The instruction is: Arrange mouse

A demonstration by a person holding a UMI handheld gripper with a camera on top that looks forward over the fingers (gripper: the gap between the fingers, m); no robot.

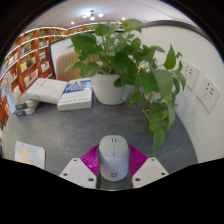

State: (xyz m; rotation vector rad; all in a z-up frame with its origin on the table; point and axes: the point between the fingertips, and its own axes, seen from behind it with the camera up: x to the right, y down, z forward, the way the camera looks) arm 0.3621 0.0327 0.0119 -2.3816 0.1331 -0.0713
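- At the bottom centre of the frame, the hand-held gripper (114, 172) shows its two pale fingers (78, 172), spread apart with a magenta pad on the inner face of each.
- A light grey mouse (114, 157) lies between those fingers, resting on the grey counter (60, 135), its long axis pointing away from the camera.
- The pads sit close beside the mouse on both sides; whether they actually press on it cannot be told, so the mouse reads as standing between parted fingers.
- In the centre and right of the frame, beyond the mouse, a leafy green plant (130, 65) grows out of a white pot (108, 90), with one long stem trailing down toward the right finger.
- In the left middle of the frame, a small stack of books (62, 93) lies flat on the counter just beside the pot, a blue-and-white cover on top at its right.
- At the lower left, a further printed booklet (30, 153) lies near the counter's front, well apart from the mouse.
- At the upper left, bookshelves (30, 55) filled with colourful spines run along the room's far side.
- On the right, white wall sockets (205, 92) are set in the pale wall behind the plant.
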